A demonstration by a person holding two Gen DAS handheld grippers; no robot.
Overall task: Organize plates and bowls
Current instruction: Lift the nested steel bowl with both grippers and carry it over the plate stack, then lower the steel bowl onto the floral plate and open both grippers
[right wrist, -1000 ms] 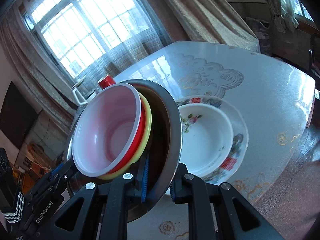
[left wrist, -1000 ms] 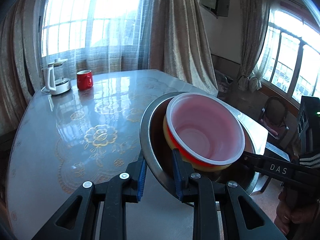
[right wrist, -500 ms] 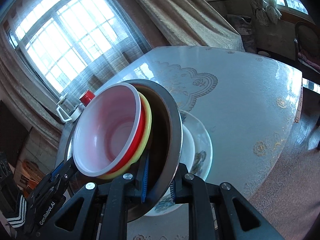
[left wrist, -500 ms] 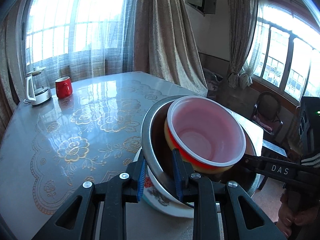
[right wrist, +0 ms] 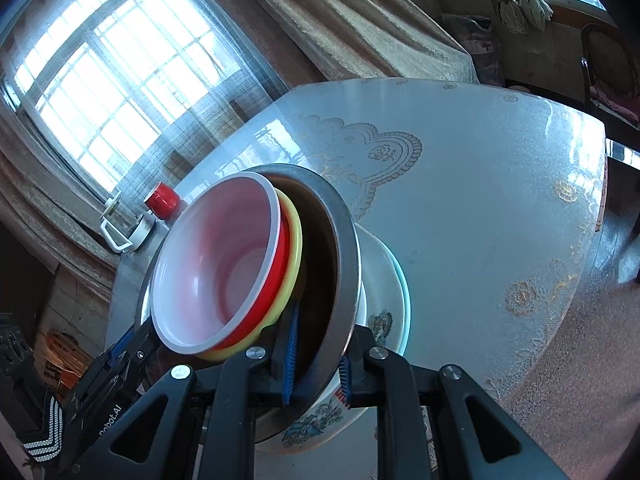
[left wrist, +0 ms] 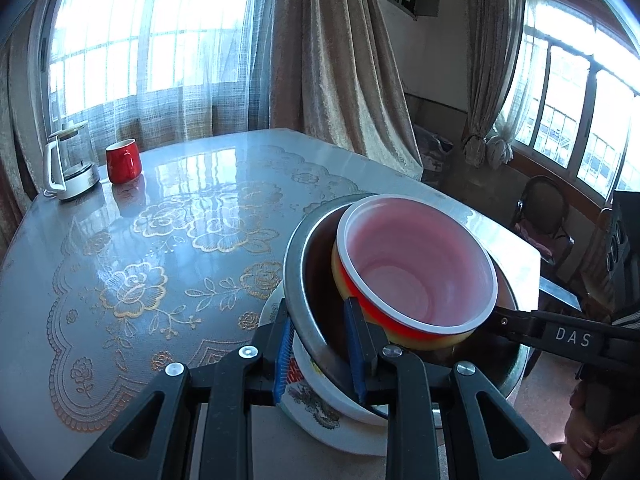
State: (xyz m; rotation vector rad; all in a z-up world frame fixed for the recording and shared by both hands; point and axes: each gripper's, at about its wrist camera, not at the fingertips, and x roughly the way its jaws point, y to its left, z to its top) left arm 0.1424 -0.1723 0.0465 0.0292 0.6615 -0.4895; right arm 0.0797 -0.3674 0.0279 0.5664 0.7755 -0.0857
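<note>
1. I have the steel basin (left wrist: 308, 312) pinched at opposite sides of its rim: my left gripper (left wrist: 320, 344) clamps the near wall in the left wrist view, and my right gripper (right wrist: 316, 364) clamps the rim in its own view.
2. Inside the basin sits a nested stack: a white-lined red bowl (left wrist: 416, 272) in a yellow bowl (right wrist: 294, 240).
3. The basin hangs directly over a white bowl (left wrist: 340, 396) that rests on a floral plate (right wrist: 394, 312) on the table; I cannot tell whether basin and bowl touch.
4. The table (left wrist: 160, 240) is glossy, covered with a gold floral-patterned cloth under a clear sheet.
5. At its far edge stand a red mug (left wrist: 123, 160) and, just beside it, a glass kettle (left wrist: 72, 168).
6. Behind them hang sheer and beige curtains (left wrist: 332, 60) over bright barred windows; a dark chair (left wrist: 542, 208) stands by the side window.
</note>
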